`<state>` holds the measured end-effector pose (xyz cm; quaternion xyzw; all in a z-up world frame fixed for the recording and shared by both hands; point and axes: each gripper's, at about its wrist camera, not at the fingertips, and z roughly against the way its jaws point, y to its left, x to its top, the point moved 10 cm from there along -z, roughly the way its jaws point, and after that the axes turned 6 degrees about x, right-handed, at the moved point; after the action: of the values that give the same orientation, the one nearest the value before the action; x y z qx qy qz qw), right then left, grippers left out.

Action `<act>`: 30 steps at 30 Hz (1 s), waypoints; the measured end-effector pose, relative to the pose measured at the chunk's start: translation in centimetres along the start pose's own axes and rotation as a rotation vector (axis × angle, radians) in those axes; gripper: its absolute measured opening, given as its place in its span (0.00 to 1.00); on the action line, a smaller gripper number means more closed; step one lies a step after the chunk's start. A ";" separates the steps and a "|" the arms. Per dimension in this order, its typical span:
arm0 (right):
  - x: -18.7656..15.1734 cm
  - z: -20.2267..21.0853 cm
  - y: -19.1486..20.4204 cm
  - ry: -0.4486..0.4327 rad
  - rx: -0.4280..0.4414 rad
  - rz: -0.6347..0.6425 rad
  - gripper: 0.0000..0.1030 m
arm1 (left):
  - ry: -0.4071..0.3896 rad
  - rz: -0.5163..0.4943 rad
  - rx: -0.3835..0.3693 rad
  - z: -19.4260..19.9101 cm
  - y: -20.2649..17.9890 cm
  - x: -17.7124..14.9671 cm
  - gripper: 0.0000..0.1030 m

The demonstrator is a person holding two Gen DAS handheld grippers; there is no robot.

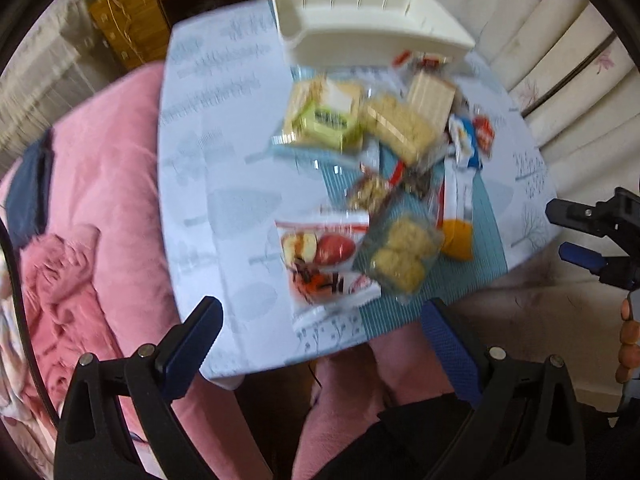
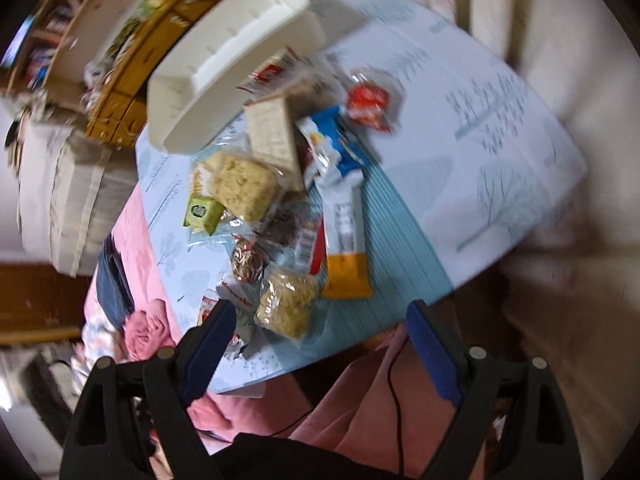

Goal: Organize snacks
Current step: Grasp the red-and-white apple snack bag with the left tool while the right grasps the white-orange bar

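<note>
In the left wrist view we see our left gripper (image 1: 320,328) spread wide and empty, above the table's (image 1: 192,184) near edge; the snacks (image 1: 376,160) lie piled just this side of the tray (image 1: 360,36), whose long axis runs across the far end. In the right wrist view our right gripper (image 2: 320,332) is spread too, holding nothing; the tray (image 2: 224,64) slants up-right, the pile (image 2: 288,200) trailing from it towards us; an orange-ended bar (image 2: 344,236) points at us.
</note>
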<state>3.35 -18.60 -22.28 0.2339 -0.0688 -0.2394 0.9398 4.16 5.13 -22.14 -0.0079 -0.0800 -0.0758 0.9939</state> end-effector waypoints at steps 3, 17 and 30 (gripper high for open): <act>-0.5 -0.8 -0.8 0.021 -0.008 -0.070 0.84 | 0.068 0.024 -0.014 -2.0 0.5 -0.8 0.97; -0.9 -6.2 -2.7 0.141 -0.052 -0.288 0.69 | 0.284 0.142 -0.086 -7.2 1.0 -1.6 0.97; 2.8 -11.6 -2.8 0.316 -0.169 -0.305 0.61 | 0.540 0.301 -0.146 -11.9 1.2 -0.1 0.92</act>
<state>7.42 -17.43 -33.81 0.1965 0.1354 -0.3439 0.9082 6.12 6.02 -33.89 -0.0707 0.1946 0.0673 0.9760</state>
